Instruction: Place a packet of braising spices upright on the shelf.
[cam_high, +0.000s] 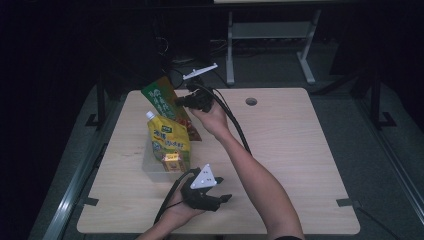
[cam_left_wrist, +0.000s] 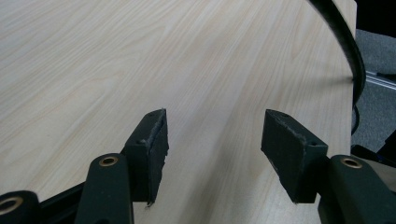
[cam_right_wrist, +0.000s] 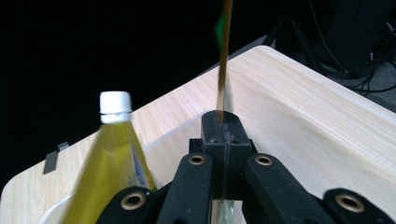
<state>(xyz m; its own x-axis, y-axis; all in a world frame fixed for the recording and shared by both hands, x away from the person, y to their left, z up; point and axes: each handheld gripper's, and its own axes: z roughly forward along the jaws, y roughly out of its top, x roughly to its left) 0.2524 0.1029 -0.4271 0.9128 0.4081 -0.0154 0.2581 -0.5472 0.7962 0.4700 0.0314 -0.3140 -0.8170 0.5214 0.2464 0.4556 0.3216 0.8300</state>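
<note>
High view: green pouch (cam_high: 162, 100) and yellow pouch (cam_high: 167, 136) printing unreadable.

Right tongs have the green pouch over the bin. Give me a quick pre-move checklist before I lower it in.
1. Grip: right tongs shut on the green pouch by its thin edge: ok.
2. Pouch over the clear bin: ok, it hangs above the far end.
3. Free space in the bin: cannot tell; the yellow spouted pouch and a small yellow box stand there.
4. Left tongs open, holding nothing, over bare table: ok.
5. Right cable free of the bin: ok.
</note>
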